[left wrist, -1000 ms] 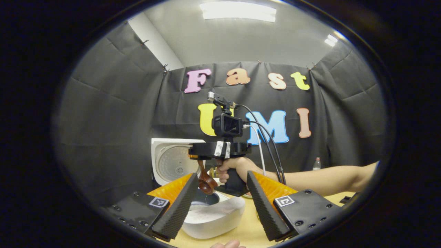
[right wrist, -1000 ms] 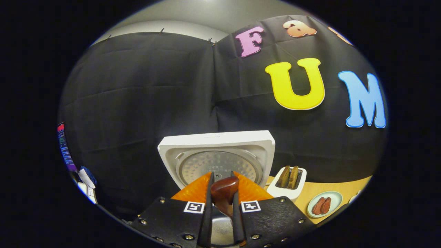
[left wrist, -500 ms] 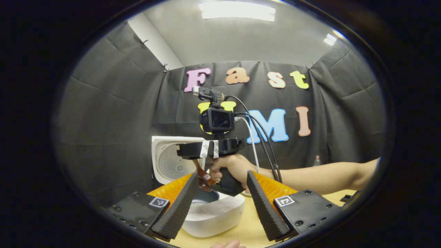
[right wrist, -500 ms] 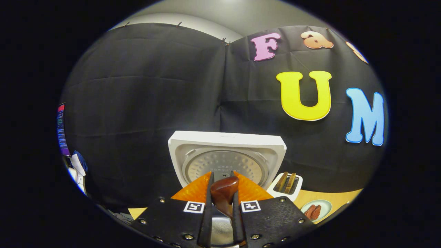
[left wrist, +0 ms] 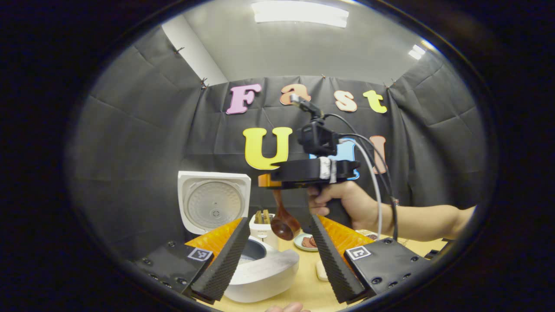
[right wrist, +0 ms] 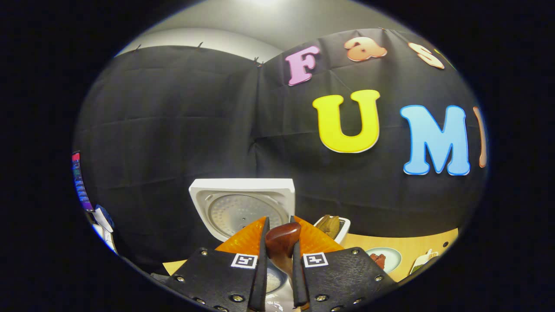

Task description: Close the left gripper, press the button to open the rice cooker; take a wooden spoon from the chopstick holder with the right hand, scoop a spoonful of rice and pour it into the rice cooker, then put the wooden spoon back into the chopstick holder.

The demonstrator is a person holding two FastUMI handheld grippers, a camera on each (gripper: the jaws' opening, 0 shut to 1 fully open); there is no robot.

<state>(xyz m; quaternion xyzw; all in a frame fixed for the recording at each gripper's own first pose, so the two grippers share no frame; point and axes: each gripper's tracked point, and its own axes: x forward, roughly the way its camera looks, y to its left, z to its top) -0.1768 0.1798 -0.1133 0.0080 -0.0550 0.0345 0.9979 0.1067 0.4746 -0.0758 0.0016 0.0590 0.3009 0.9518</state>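
Spoon (right wrist: pixel 282 242) moved right off cooker (left wrist: pixel 260 273), pinched btwn right tongs (right wrist: pixel 279 251).

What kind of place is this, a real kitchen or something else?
Probably a staged recording booth, not a real kitchen: black cloth walls hang around a wooden table set with an open rice cooker, a toaster and a plate, while a hand carries the right gripper shut on a wooden spoon.
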